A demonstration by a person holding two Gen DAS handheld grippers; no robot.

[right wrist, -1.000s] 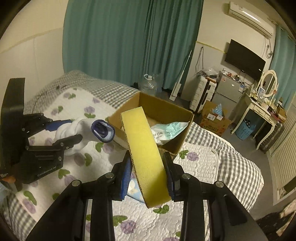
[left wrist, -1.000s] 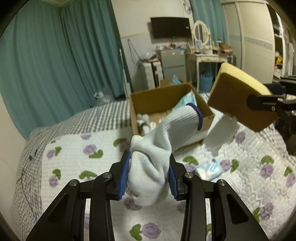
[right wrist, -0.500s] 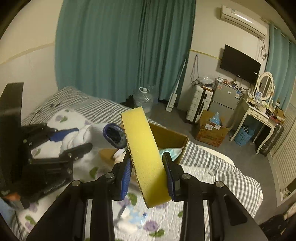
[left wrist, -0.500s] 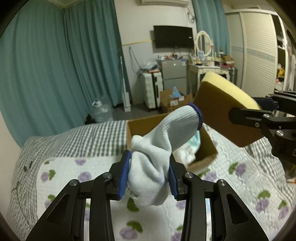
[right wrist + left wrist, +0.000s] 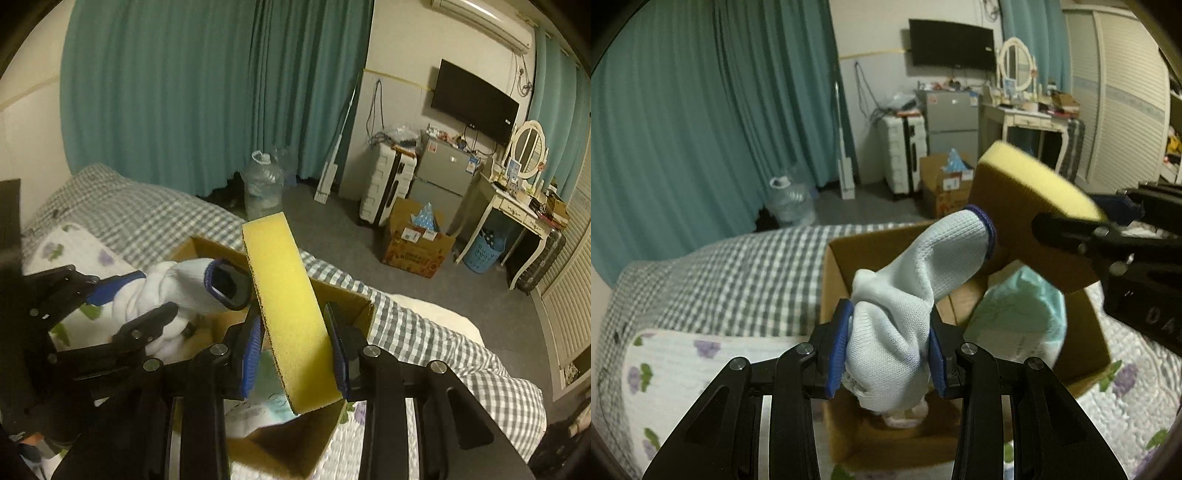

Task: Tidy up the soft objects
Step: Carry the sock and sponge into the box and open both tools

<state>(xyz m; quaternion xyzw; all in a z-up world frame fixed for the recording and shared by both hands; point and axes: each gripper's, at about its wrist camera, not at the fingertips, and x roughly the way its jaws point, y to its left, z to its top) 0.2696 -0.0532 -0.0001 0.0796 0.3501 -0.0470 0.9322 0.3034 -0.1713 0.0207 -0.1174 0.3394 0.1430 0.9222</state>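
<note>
Both views are dim, lit by soft indoor light with a greenish cast and no hard shadows. Fisheye distortion bends the curtains [image 5: 207,92] and walls, and dark vignetting cuts off the corners. Beyond the left gripper [image 5: 888,341], the yellow sponge [image 5: 1034,184] is smeared by motion blur; the glove [image 5: 908,295] between its pads stays sharp. Inside the cardboard box [image 5: 834,273] below the gripper, shadow deepens. Fine grain covers the dark areas.

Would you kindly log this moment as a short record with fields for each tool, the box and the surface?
left tool: shut on white glove, above the box
right tool: shut on yellow sponge, above the box
cardboard box: open, holds a pale green packet
surface: bed with floral quilt
</note>
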